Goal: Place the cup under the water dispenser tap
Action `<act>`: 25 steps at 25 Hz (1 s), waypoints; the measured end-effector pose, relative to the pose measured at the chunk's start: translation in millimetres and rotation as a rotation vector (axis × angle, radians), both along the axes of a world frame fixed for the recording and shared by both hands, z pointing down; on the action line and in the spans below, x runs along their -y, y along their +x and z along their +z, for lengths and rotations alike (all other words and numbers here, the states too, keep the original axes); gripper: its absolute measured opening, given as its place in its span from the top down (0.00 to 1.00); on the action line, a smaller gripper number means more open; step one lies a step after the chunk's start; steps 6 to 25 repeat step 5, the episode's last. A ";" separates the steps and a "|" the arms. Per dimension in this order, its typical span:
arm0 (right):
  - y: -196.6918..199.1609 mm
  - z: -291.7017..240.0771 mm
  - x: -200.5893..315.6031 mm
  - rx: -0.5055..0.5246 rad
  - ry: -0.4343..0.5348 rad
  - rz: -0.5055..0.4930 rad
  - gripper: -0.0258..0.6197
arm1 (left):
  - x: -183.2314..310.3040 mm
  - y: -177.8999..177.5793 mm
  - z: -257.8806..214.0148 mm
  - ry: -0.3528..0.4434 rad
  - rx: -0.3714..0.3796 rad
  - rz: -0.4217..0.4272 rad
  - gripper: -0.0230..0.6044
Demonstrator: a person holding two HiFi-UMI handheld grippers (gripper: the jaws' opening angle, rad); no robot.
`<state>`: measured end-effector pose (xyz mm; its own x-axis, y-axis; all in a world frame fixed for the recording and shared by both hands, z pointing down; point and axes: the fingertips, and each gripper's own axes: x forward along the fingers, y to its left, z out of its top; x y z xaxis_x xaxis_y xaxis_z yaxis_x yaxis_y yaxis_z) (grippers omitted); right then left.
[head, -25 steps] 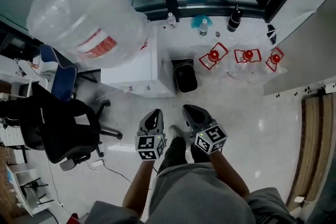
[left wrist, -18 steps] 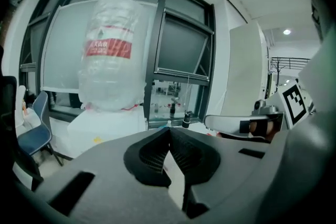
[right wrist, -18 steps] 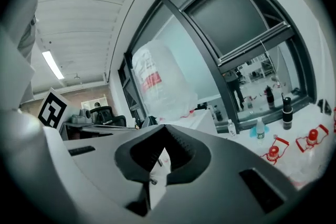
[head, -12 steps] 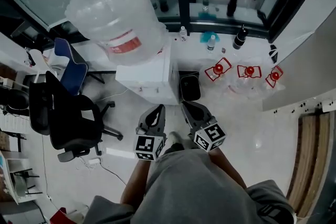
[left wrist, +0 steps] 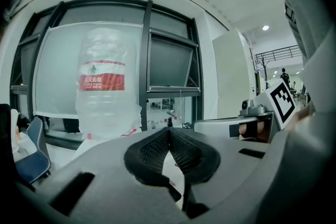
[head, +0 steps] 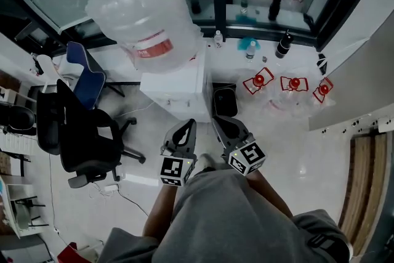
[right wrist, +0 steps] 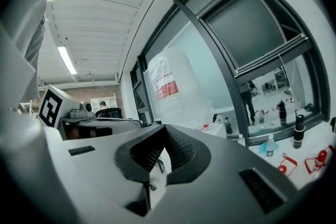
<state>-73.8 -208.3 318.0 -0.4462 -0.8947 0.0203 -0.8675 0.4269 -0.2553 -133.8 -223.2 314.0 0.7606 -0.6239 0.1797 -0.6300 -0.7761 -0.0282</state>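
Note:
The white water dispenser (head: 175,80) stands on the floor ahead of me. A large plastic-wrapped bottle with a red label (head: 144,9) sits on top of it and also shows in the left gripper view (left wrist: 105,86). Its tap is hidden from above. I can make out no cup in any view. My left gripper (head: 188,126) and right gripper (head: 220,125) are held side by side just short of the dispenser, pointing toward it. Each has its jaws shut with nothing between them (left wrist: 169,131) (right wrist: 165,128).
A black bin (head: 223,101) stands right of the dispenser. Three empty red-capped jugs (head: 290,84) lie on the floor further right, below a window sill with small bottles (head: 283,43). A black office chair (head: 80,132) and a blue chair (head: 86,74) stand at the left.
The head view has shifted, so the dispenser and bottle now sit nearer the middle. Both grippers have come up slightly and stay side by side; the last half second shows little difference.

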 end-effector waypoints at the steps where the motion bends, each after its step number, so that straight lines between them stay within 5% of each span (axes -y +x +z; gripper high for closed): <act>1: -1.0 0.2 0.3 -0.001 0.000 0.000 0.95 | 0.6 -1.7 0.3 -0.001 -0.001 -0.002 0.95; 25: -7.0 -0.5 2.6 -0.006 -0.005 0.000 0.95 | 4.4 -9.1 -4.8 0.006 -0.008 -0.003 0.95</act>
